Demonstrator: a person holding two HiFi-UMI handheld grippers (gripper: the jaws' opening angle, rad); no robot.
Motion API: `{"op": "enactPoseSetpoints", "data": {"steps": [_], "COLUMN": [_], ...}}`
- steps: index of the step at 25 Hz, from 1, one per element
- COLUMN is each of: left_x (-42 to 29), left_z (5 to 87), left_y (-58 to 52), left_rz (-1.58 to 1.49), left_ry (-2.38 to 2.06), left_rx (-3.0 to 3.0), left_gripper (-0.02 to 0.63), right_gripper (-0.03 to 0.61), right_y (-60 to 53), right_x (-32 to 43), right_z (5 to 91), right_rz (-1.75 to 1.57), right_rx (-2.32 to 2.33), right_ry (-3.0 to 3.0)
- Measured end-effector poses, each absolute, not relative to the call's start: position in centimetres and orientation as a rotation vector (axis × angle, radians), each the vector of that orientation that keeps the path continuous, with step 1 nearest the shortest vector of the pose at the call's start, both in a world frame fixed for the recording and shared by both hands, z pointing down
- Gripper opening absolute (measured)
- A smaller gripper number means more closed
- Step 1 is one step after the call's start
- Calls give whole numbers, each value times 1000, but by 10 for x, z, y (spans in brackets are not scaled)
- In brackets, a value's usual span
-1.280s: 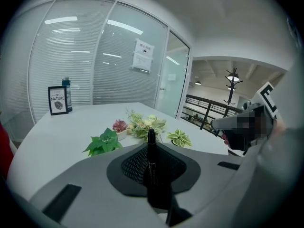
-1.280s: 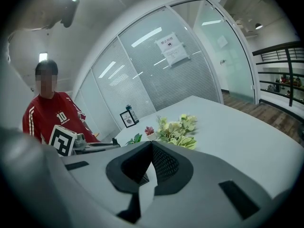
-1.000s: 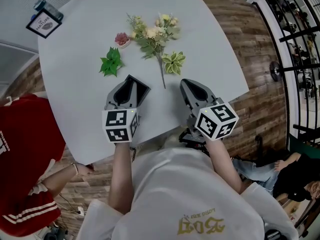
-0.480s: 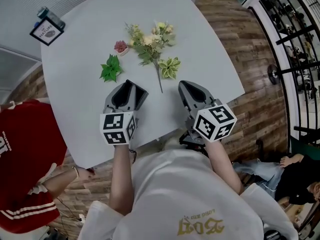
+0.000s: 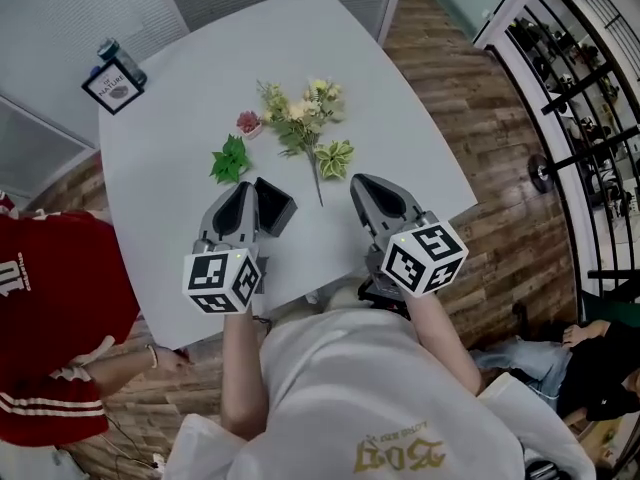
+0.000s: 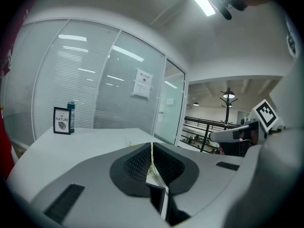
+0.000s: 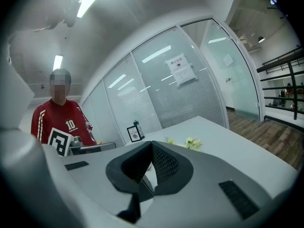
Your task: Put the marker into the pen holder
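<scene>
Left gripper [image 5: 244, 192] and right gripper [image 5: 363, 184] held forward, jaws together

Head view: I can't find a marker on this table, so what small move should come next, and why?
Probably sweep the gaze wider to find the marker before moving either gripper. The left gripper and right gripper both have jaws together on nothing, and the pale grey table shows artificial flowers, green leaves, a framed sign and a black square box, no marker.

Left hand-held gripper [image 5: 247, 190] jaws together, empty; right hand-held gripper [image 5: 360, 182] likewise; forearms parallel.
</scene>
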State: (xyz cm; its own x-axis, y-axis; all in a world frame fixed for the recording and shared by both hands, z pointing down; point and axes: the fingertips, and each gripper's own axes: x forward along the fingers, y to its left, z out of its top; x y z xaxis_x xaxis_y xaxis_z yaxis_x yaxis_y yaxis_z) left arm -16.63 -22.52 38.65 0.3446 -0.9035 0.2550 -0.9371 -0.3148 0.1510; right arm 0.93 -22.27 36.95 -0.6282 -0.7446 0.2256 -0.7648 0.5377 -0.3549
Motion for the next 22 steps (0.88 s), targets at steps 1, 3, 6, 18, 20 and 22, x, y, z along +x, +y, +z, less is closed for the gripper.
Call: {"op": "enactPoseSetpoints", "data": {"steps": [1,3,6,18,20,22], "left_x": [-167,-168,-167,-164,-165,-167], "left_z": [382,377,375,380,380,381], "left_y": [-222,-218,-213,-204,-204,-203], "left_rz": [159,140,148,174,175,175], "left_ry": [-1650,-1657,-1665,-1644,-1643,-1643], "left_rx": [2340,2344,2354,2357,2357,2355], "left_gripper": [20,17,15,15,15,15], "right_gripper": [17,17,17,17,17,17], "right_y": [-221,-218,-214,-204,-204,-204], "right_x": [9,9,8,7,7,6], "right_z": [367,365,364,369,369,369], "right_rz": [657,650,650,661,662,663], "right_rx": [1331,1328,1323,1309,1312,1313], "right_ry": [-2720,-2726,-2732,-2726,-2725,-2725]}}
